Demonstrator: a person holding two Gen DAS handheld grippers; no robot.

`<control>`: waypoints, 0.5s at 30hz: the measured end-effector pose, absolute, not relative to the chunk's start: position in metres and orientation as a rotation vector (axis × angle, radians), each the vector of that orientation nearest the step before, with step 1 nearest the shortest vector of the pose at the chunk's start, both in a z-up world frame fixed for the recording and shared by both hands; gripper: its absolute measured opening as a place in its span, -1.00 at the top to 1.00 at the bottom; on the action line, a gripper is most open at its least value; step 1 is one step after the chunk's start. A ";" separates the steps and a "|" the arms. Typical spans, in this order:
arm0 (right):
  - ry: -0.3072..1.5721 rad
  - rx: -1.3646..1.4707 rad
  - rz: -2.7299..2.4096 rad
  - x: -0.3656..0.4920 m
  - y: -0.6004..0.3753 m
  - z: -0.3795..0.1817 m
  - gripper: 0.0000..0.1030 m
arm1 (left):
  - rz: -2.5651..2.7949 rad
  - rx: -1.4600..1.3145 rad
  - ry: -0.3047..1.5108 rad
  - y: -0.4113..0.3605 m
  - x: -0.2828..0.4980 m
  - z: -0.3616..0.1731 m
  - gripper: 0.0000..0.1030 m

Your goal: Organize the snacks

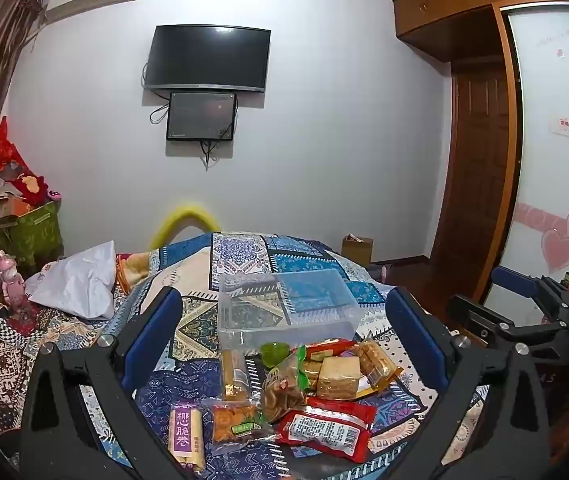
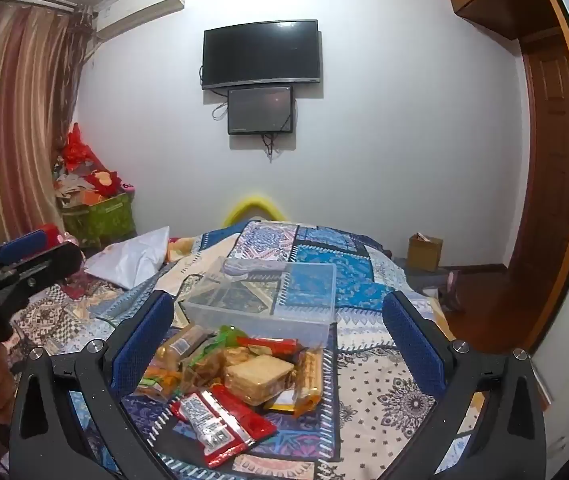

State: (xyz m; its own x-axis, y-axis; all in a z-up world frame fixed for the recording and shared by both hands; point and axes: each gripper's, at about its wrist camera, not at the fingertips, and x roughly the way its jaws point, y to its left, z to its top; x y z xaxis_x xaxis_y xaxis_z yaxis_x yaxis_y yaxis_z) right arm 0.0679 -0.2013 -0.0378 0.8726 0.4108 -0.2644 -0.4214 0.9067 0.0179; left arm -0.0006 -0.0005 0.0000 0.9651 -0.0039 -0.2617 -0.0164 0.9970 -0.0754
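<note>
A pile of wrapped snacks (image 1: 296, 392) lies on the patterned bedspread (image 1: 240, 256), just in front of an empty clear plastic box (image 1: 284, 304). The pile holds a red packet (image 1: 328, 432), a pale cracker block (image 1: 338, 376), a purple roll pack (image 1: 186, 436) and several others. My left gripper (image 1: 284, 340) is open above the pile, holding nothing. In the right wrist view the pile (image 2: 236, 372) and the box (image 2: 268, 292) show too. My right gripper (image 2: 280, 340) is open over them, empty. The right gripper (image 1: 524, 304) shows at the right edge of the left wrist view.
A white pillow (image 1: 80, 284) lies on the bed at the left. A green bag of clutter (image 1: 24, 232) stands in the left corner. A cardboard box (image 2: 424, 252) sits on the floor by the wooden door (image 1: 480, 168). A television (image 1: 208, 58) hangs on the far wall.
</note>
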 end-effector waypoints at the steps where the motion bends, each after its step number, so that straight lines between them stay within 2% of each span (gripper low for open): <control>1: 0.266 -0.041 0.432 0.068 -0.202 -0.038 -1.00 | 0.005 -0.078 0.267 -0.001 -0.001 0.000 -0.99; 15: 0.269 -0.007 0.449 0.066 -0.203 -0.033 -1.00 | 0.020 -0.102 0.277 0.007 0.003 -0.001 -0.99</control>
State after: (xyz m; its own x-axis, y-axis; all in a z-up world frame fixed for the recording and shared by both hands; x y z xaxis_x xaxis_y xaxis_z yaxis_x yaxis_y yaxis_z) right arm 0.0662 -0.2026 -0.0326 0.8662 0.4277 -0.2583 -0.4294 0.9016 0.0527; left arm 0.0028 0.0068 -0.0012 0.9618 0.0061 -0.2736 -0.0340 0.9947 -0.0973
